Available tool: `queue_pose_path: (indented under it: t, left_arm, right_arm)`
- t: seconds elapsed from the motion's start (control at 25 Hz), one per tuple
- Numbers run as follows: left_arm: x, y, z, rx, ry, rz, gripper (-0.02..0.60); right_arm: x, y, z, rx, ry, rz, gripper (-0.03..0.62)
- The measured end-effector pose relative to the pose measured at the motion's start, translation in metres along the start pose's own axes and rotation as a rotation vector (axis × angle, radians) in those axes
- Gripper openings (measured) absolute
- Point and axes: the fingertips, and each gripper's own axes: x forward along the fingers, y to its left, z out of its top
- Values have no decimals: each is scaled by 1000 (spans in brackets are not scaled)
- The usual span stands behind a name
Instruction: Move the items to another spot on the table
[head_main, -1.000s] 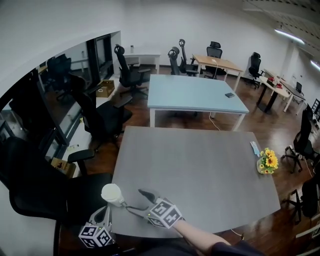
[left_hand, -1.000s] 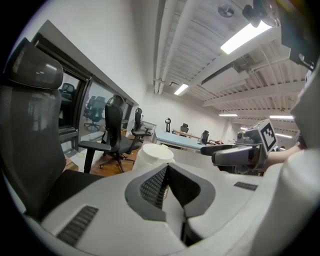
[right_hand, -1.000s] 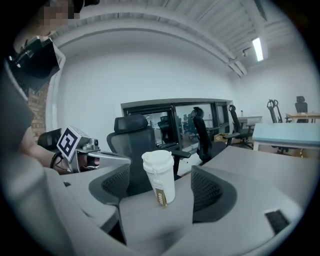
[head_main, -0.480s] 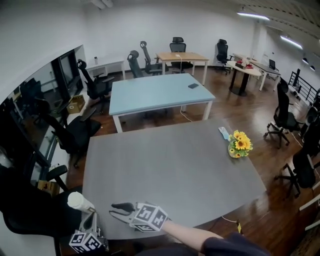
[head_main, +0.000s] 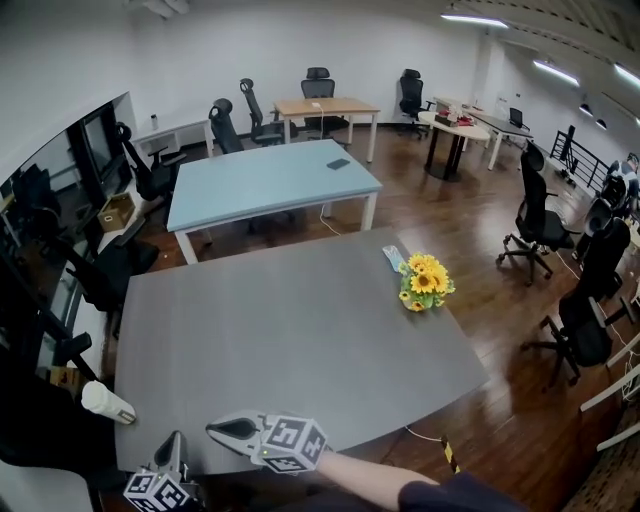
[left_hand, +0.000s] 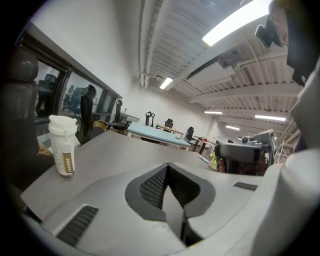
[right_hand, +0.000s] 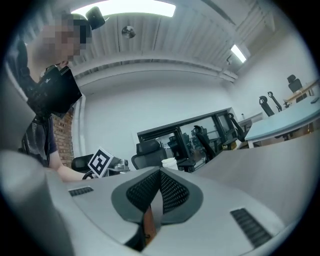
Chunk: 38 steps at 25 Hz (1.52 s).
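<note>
In the head view, a grey tabletop (head_main: 290, 330) carries a white paper coffee cup (head_main: 107, 402) at its near-left corner, close to the left edge. The left gripper (head_main: 175, 445) sits just past the near edge, to the right of the cup and apart from it. The right gripper (head_main: 222, 431) lies over the near edge beside the left gripper, held on a bare forearm (head_main: 365, 475) and pointing towards the cup without touching it. A bunch of sunflowers (head_main: 422, 282) lies near the far-right corner, with a small pale-blue packet (head_main: 392, 258) just beyond it by the far edge. Behind the tabletop stands a light-blue table (head_main: 265, 180), with office chairs (head_main: 535, 215) around the room. In the left gripper view, the fingers (left_hand: 152, 187) are pressed together with nothing between them. The cup stands upright to their left on the corner, and it has a white lid and a brown band printed "COFFEE". In the right gripper view, the fingers (right_hand: 142, 190) have just been closing and now meet, holding nothing. The cup's lid peeks just above them, well beyond their tips. The left gripper's marker cube (right_hand: 100, 161) shows to its left, in front of a black chair.
</note>
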Motion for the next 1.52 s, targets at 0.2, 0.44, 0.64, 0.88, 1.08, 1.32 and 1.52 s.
queue_pose_path:
  t: [0.2, 0.44, 0.64, 0.88, 1.08, 1.32, 1.52]
  left_arm:
    - [-5, -44, 7, 74, -37, -31, 11]
    - [-47, -57, 28, -42, -147, -22, 8]
    - [-74, -88, 19, 31, -140, -88, 8]
    - [-133, -91, -8, 13, -138, -84, 8]
    - [-194, -83, -34, -42, -163, -58, 9]
    - [-238, -90, -51, -76, -204, -35, 9]
    - [-254, -104, -53, -109, -244, -35, 8]
  right_arm:
    - [-39, 9, -1, 34, -31, -12, -25]
    - [-64, 40, 11, 19, -94, 9, -25]
    - [-76, 72, 3, -37, -82, -20, -25]
    - [-68, 129, -23, -63, -19, -10, -25]
    - [-55, 200, -39, -85, 18, 65, -25]
    - [-57, 251, -55, -133, 58, 121, -25]
    - [-60, 272, -33, -172, 29, 163, -25]
